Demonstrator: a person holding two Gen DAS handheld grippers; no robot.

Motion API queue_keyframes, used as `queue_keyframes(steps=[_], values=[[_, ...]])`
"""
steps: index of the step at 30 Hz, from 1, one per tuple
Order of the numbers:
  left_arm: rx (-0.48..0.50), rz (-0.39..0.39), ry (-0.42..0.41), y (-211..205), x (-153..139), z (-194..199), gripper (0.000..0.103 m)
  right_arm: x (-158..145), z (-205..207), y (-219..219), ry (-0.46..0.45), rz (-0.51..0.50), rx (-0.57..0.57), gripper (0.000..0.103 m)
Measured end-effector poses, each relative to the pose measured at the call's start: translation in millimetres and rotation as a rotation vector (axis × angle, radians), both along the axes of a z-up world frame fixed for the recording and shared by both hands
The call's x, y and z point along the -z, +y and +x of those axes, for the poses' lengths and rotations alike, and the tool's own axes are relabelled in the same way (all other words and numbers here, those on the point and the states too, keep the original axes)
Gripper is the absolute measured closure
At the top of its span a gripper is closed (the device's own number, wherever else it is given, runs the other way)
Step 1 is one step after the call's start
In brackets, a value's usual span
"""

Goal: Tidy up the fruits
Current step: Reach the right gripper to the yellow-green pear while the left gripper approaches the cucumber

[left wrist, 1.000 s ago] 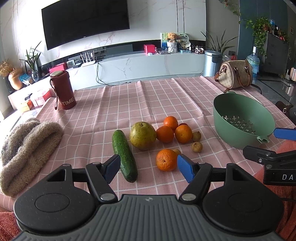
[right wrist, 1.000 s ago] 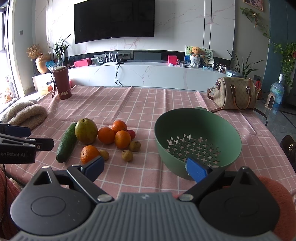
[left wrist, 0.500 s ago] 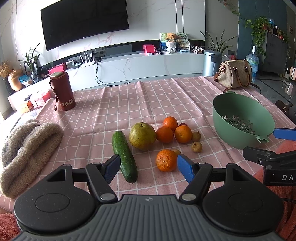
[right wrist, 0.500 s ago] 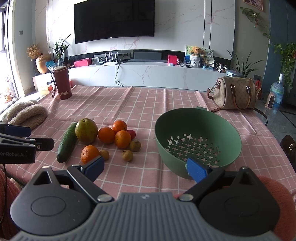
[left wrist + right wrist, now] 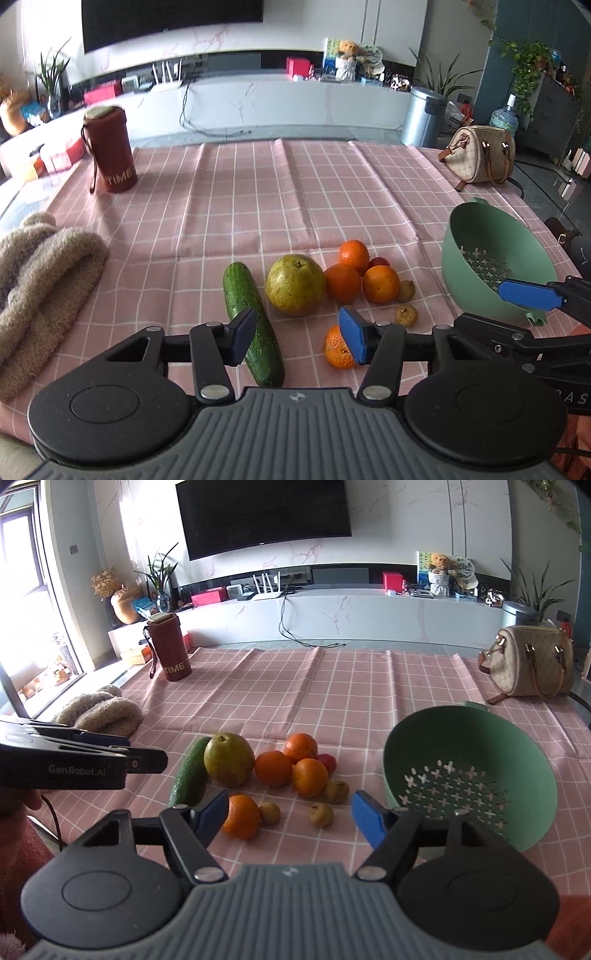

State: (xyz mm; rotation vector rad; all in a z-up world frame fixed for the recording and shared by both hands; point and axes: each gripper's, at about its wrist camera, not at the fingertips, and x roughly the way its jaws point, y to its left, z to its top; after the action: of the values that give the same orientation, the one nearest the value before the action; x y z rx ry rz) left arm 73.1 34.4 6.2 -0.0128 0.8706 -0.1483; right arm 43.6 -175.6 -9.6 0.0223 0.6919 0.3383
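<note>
- Left gripper point(image 5: 298, 334): jaws have just been closing, still apart, nothing between the pads; held above the cucumber point(image 5: 252, 321) and pear point(image 5: 295, 284).
- Right gripper point(image 5: 291, 814): jaws likewise just closing, empty.
- Oranges point(image 5: 273, 768) clustered on the pink checked tablecloth point(image 5: 332, 686), left of the green colander point(image 5: 469, 775).

Pretty clearly a home living room: a big TV point(image 5: 263, 513) is mounted on the far marble wall above a long low cabinet point(image 5: 351, 614), houseplants point(image 5: 160, 576) are dotted around, and a handbag point(image 5: 532, 661) is parked far right on the checked tablecloth point(image 5: 332, 686).
</note>
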Motion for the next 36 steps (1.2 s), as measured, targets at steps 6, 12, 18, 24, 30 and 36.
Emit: queue_keyframes(steps=[6,12,18,24,30,36], values=[[-0.079,-0.089,0.171,34,42,46,0.044,16,34,34,-0.005,-0.025,-0.138,0.051],[-0.077,-0.082,0.202,43,67,65,0.044,36,67,61,0.008,-0.089,-0.216,0.051],[-0.041,-0.105,0.187,44,77,76,0.047,53,88,80,0.025,-0.163,-0.308,0.050],[-0.075,-0.158,0.199,61,78,81,0.054,64,92,96,-0.016,-0.264,-0.375,0.046],[-0.092,-0.113,0.163,69,70,72,0.054,68,100,113,-0.055,-0.318,-0.420,0.037],[-0.078,-0.140,0.169,73,73,76,0.051,76,112,128,-0.059,-0.338,-0.447,0.037]])
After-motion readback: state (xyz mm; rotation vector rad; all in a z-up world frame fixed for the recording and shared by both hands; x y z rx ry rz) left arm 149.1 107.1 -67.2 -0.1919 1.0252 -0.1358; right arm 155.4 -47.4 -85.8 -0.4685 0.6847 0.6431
